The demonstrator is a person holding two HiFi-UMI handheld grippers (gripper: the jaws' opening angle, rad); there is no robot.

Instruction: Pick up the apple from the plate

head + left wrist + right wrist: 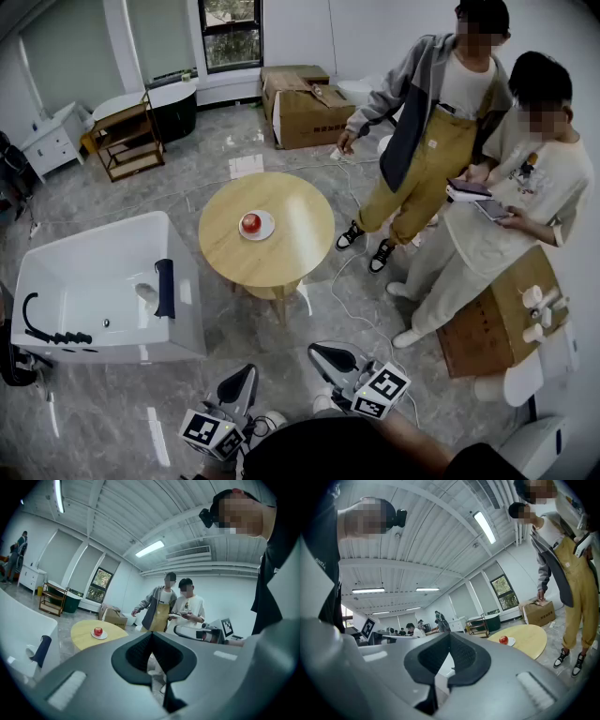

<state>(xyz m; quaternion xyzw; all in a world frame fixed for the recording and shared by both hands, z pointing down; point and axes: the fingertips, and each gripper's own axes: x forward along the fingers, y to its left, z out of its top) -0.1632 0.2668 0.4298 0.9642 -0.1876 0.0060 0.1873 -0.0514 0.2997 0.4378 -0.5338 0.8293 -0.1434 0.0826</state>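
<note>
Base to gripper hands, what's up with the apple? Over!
Left gripper and right gripper both shut, empty, short of the table. Apple on plate, untouched. Two people beside table, not blocking.

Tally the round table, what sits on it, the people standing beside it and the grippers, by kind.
Round table: 1
Apple: 1
Plate: 1
People beside it: 2, person in yellow trousers, person in white shirt
Grippers: 2, left gripper, right gripper
Total: 7

The left gripper (242,380) and right gripper (328,356) point level, side by side, jaws together, gripping nothing.
</note>
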